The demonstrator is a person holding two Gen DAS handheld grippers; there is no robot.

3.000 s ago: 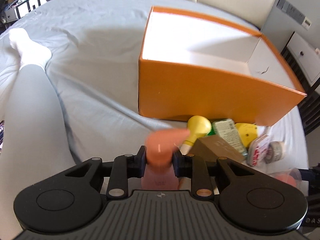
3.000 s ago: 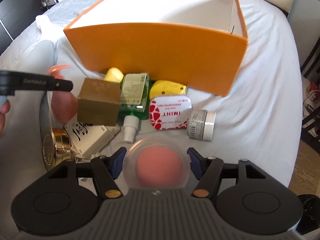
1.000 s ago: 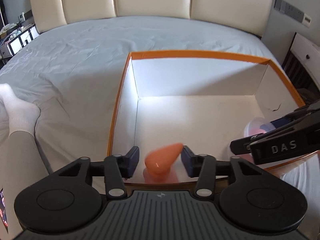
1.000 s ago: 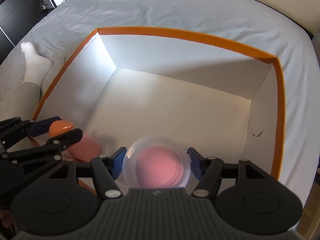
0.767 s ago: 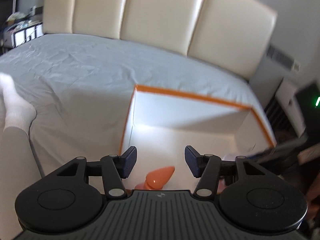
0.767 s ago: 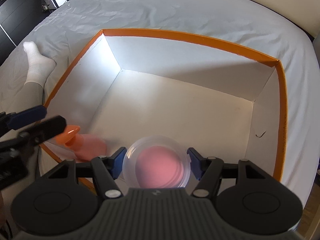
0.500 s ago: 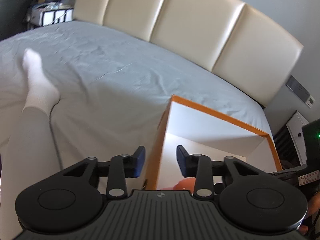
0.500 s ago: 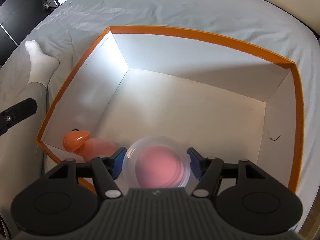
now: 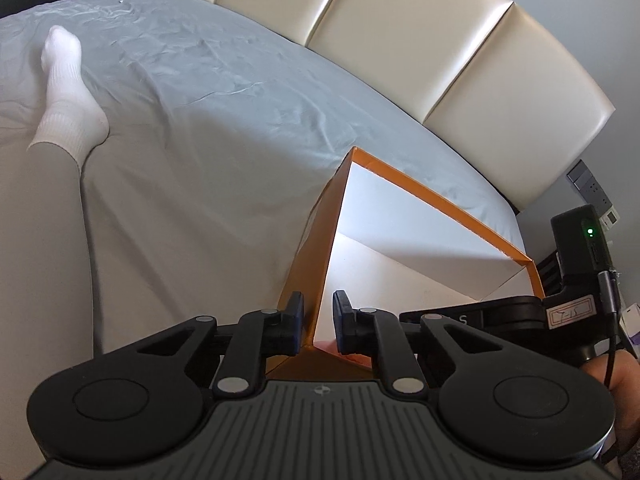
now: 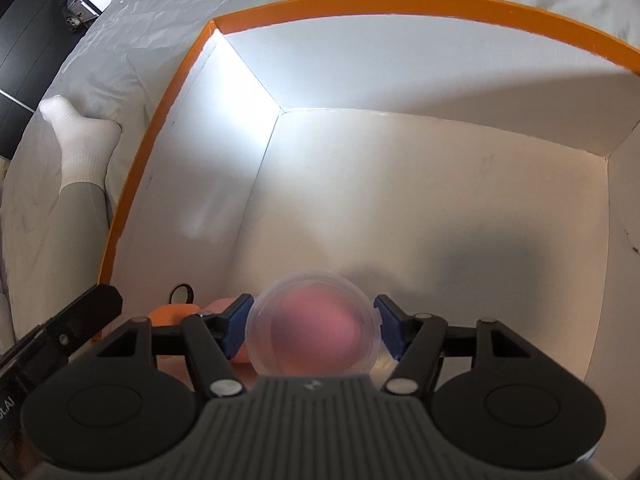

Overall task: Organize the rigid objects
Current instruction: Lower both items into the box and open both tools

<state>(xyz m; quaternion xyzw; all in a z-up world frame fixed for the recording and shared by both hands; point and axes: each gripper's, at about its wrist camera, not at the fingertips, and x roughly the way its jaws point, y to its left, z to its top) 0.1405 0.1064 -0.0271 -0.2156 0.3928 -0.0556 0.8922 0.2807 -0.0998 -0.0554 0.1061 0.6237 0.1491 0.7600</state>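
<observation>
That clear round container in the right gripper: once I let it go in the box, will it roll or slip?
The clear round container looks like smooth, thin plastic, so it is probably light and a bit slippery. Its round wall could let it roll if it lands on edge on the orange box's flat white floor. Set flat, it likely stays put.

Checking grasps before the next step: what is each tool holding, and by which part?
Right tool grips the clear round container by its opposite sides, over the orange box. Left tool holds nothing.
</observation>
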